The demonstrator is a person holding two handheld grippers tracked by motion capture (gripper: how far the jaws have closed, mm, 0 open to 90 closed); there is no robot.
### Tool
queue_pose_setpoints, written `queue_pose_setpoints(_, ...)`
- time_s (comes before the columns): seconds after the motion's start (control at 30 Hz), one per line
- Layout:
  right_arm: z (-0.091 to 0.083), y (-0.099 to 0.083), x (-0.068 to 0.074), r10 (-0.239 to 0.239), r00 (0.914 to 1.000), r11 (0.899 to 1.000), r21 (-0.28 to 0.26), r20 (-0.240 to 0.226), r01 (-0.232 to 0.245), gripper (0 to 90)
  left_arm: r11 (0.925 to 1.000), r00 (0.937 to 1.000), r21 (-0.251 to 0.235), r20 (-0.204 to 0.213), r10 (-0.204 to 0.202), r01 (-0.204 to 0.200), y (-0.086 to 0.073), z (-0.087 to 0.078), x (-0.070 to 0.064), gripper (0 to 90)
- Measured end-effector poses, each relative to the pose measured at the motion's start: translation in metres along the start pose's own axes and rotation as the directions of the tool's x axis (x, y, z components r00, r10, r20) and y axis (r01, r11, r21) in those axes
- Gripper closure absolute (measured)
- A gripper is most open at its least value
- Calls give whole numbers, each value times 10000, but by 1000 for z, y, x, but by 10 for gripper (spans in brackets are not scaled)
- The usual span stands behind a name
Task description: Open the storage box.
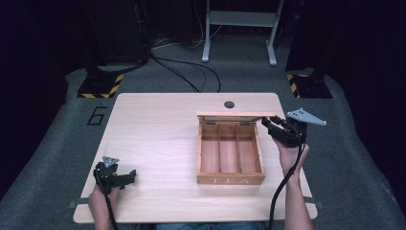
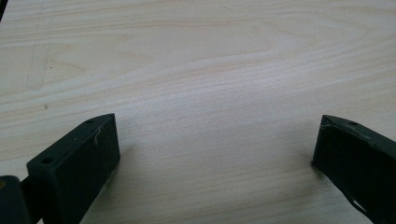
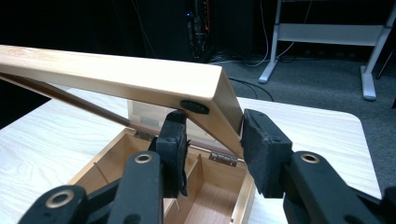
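Note:
A wooden tea box with three bare compartments stands right of centre on the light wooden table. Its lid is raised on the rear hinges. My right gripper is at the lid's right end, shut on it. In the right gripper view the lid slants up to the left, and my right gripper has one pad inside its corner and one outside. The box interior lies below. My left gripper rests low near the table's front left, open, and bare wood shows between the jaws of my left gripper.
A round hole sits in the table near its far edge. Beyond the table lie grey floor, black cables and a white metal frame. Yellow-black striped bases stand at both far corners.

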State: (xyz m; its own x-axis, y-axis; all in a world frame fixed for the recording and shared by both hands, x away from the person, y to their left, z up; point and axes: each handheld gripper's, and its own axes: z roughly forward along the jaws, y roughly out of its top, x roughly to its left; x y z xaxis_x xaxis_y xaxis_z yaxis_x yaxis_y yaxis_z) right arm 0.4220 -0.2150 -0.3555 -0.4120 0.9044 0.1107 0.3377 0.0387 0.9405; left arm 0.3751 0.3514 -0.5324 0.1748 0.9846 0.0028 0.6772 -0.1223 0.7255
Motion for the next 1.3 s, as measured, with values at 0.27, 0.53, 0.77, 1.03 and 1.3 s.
queue_pose_setpoints(0.27, -8, -13, 2, -31, 9999, 10000, -2, -113, 31, 602, 10000, 10000, -2, -1, 0, 0, 0, 0, 0, 5)
queue_pose_setpoints(0.53, -14, -28, 5, -90, 9998, 10000, 33, -171, 90, 597, 10000, 10000, 3, 3, 4, -4, 0, 0, 0, 5)
queue_pose_setpoints(0.77, -19, -41, 7, -75, 9996, 9998, 201, -275, 80, 589, 10000, 10000, 1, 0, 0, 0, 0, 0, 0, 4)
queue_pose_setpoints(1.03, -25, -71, 10, 65, 9993, 9994, 330, -374, -52, 579, 10000, 10000, -8, 4, 19, -19, 0, 0, 0, 4)
queue_pose_setpoints(1.3, -26, -92, 10, 282, 9985, 9986, 469, -470, -260, 582, 10000, 10000, -2, 5, 23, -23, 0, 0, 0, 4)
